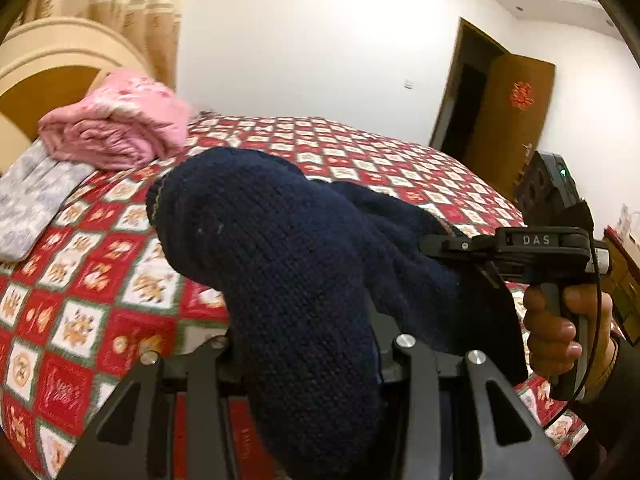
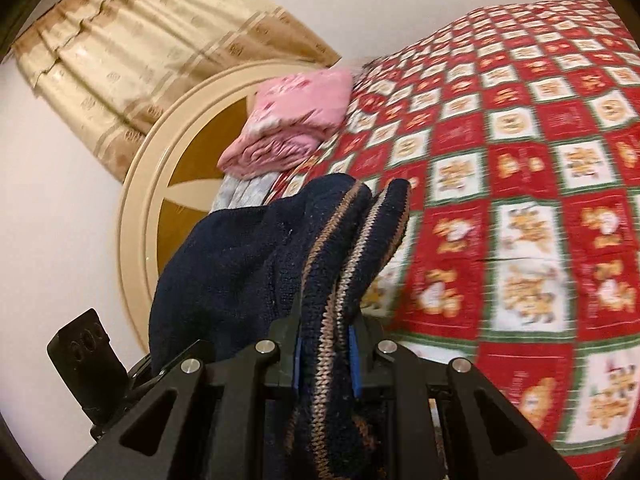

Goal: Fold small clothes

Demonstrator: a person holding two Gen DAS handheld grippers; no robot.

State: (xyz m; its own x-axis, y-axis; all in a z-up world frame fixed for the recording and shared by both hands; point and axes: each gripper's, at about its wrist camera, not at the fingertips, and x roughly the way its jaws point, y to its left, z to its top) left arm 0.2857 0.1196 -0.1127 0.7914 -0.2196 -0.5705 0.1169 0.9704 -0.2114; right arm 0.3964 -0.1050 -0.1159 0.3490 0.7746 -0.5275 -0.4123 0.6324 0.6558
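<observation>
Navy knit garment hangs above the bed, clamped in both the left hand-held gripper and right hand-held gripper. Soft, thick, limp knit; probably light. The striped hem gives a secure hold.

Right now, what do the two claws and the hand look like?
Both claws are matte black with silver bolts. The right claw has blue finger pads. In the left view it shows white "DAS" lettering, a grey grip and a thin black cable; the hand is bare, with a dark sleeve.

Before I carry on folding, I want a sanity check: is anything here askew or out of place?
Nothing looks damaged. The navy knit garment is bunched and lifted off the bed, pinched by both the left hand-held gripper and the right hand-held gripper.
</observation>
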